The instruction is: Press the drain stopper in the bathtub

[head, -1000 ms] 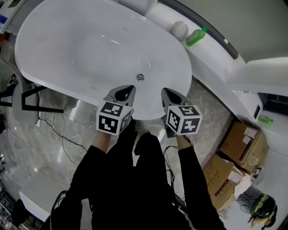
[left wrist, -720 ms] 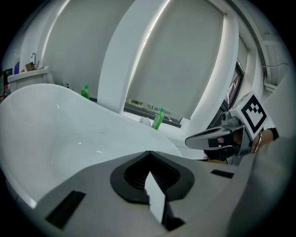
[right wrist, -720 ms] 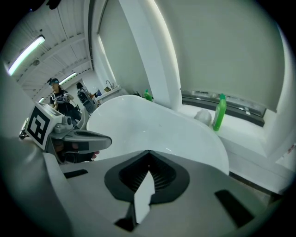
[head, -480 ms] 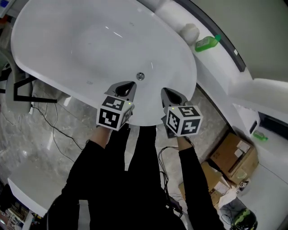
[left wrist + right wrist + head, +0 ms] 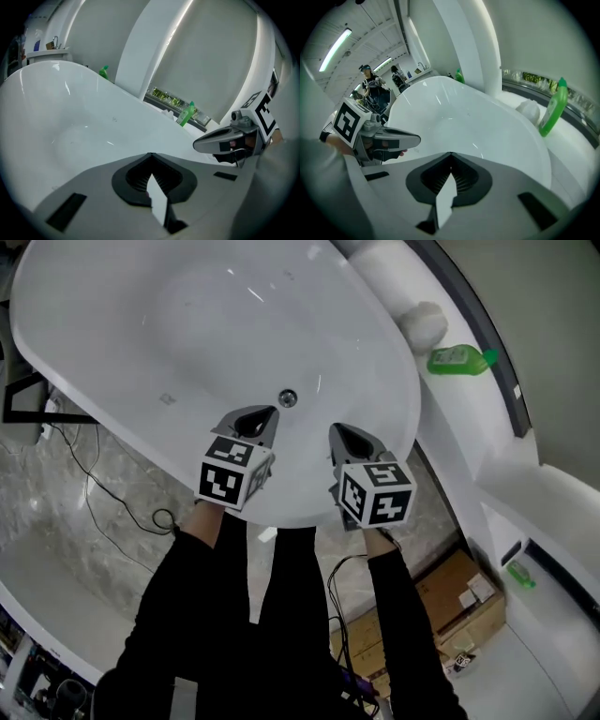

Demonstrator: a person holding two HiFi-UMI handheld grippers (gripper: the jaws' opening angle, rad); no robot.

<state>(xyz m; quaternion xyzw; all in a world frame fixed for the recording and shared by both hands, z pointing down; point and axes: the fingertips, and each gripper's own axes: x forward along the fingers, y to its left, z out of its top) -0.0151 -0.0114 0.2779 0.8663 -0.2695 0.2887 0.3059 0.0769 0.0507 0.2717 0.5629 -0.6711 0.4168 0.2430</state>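
The round chrome drain stopper [image 5: 288, 397] sits in the floor of the white bathtub [image 5: 112, 324], near its close end. My left gripper [image 5: 266, 415] hovers just short of the stopper, a little to its left, with its jaws shut and empty. My right gripper [image 5: 337, 433] hangs over the tub's near rim to the right of the stopper, also shut and empty. In the left gripper view my left gripper [image 5: 150, 154] points over the tub wall, and the right gripper [image 5: 225, 140] shows beside it. The right gripper view shows my right gripper [image 5: 451, 153] and the left gripper [image 5: 393, 139]. The stopper is hidden in both gripper views.
A green bottle [image 5: 457, 359] and a white round object [image 5: 424, 320] rest on the ledge behind the tub. Cardboard boxes [image 5: 459, 601] stand on the floor at the right. Cables [image 5: 122, 512] trail over the marble floor at the left. People [image 5: 370, 86] stand far off.
The head view has swung, so the tub and ledge sit differently in the picture. Both grippers stay shut and keep about the same place beside the stopper.
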